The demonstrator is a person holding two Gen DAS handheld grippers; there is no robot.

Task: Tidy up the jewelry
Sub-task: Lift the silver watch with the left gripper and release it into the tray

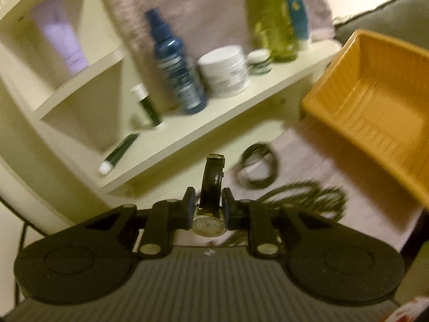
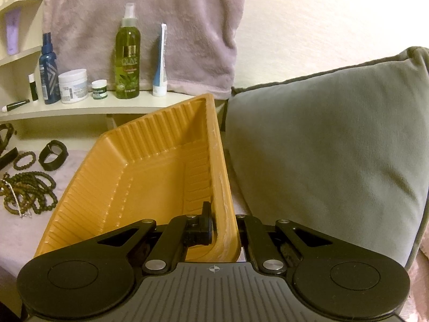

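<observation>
Pinching a gold-cased wristwatch with a black leather strap (image 1: 210, 209) between the pads of my left gripper (image 1: 208, 204), I hold it clear of the pale pink cloth surface (image 1: 308, 166), its round dial facing the camera and the strap standing up past the fingertips. Beyond it on the cloth lie a dark looped watch band (image 1: 257, 167) and a tangle of dark beaded necklaces (image 1: 303, 196), blurred in this view.

My right gripper (image 2: 225, 225) is clamped on the near wall of a ribbed orange plastic tray (image 2: 150, 177), one finger inside and the other outside, and the tray tilts up off the cloth. Nothing lies in the part of the tray I can see. A small dark beaded bracelet (image 2: 24, 160) rests to its left, near the band and the necklaces.

Behind, a cream shelf (image 2: 88, 107) carries a dark blue spray bottle (image 2: 48, 72), a white jar (image 2: 73, 86) and a green olive spray bottle (image 2: 128, 53). A grey cushion (image 2: 327, 145) sits just beside the tray's right edge.
</observation>
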